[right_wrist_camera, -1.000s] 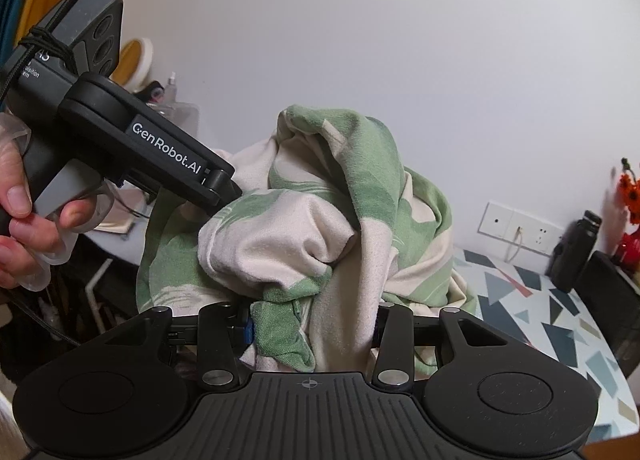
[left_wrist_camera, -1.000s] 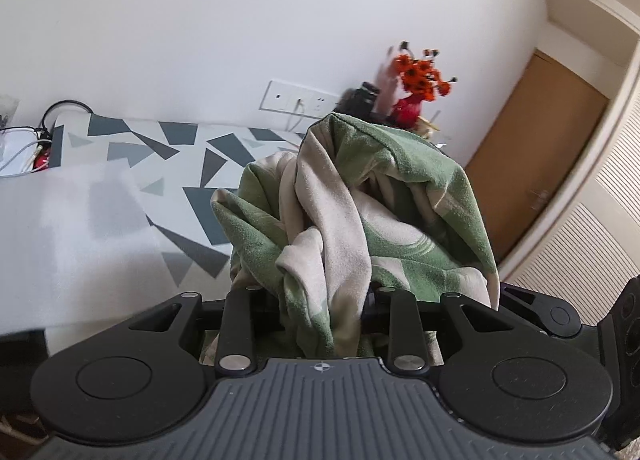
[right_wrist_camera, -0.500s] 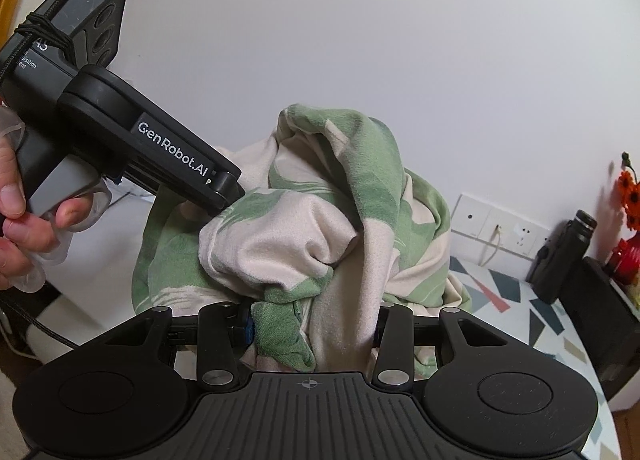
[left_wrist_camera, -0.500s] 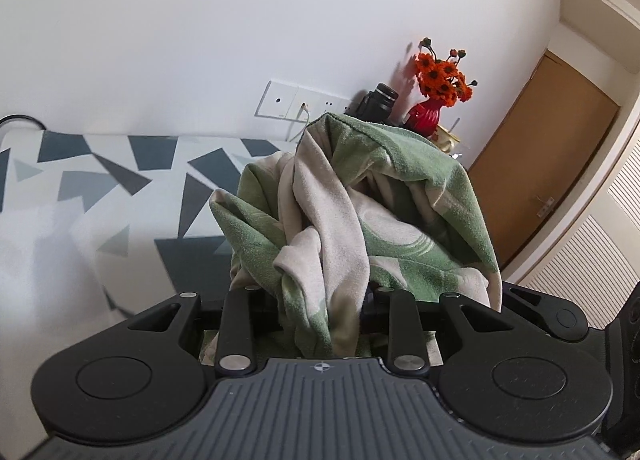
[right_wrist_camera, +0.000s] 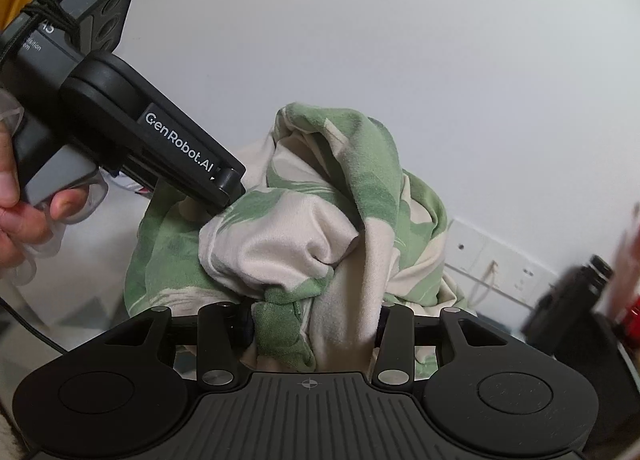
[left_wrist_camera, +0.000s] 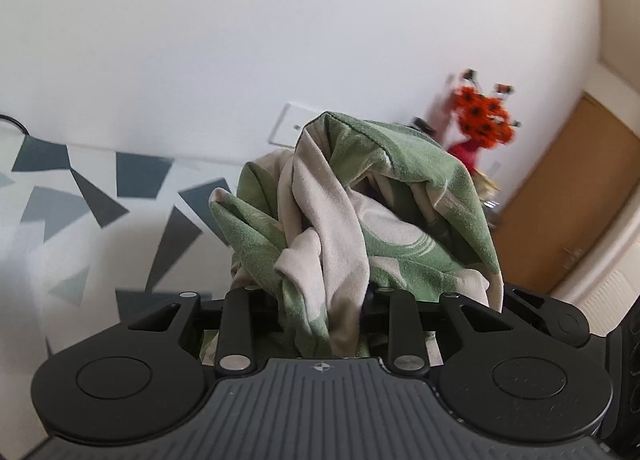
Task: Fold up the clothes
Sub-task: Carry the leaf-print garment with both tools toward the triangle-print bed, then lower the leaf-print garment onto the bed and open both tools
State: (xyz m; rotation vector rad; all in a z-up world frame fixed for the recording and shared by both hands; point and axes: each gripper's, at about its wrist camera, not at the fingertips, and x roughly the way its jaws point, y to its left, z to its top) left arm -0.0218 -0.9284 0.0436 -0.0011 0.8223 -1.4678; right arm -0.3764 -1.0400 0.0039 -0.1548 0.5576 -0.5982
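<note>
Above the worktop (left_wrist_camera: pixel 96 236), one green-and-cream cloth (left_wrist_camera: pixel 360 212) hangs bunched between two grippers. The left gripper (left_wrist_camera: pixel 320 300) has its fingers closed narrow on a wad of the cloth, and the right gripper (right_wrist_camera: pixel 316 312) pinches another wad the same way. From the right wrist view the left gripper's tip is buried in the cloth's upper left side, with the person's hand (right_wrist_camera: pixel 16 204) on its trigger.

Over the last second both views have swung: the patterned worktop has slid left and down in the left view, and the flowers (left_wrist_camera: pixel 480 116) now blur, so the pair is carrying the cloth sideways and perhaps higher. The grips and the bundle's shape look unchanged. By my reading, no fold is made yet; the cloth must first be spread or laid flat.

Count: one cloth, two grippers, one hand in sight, one bunch of flowers.
</note>
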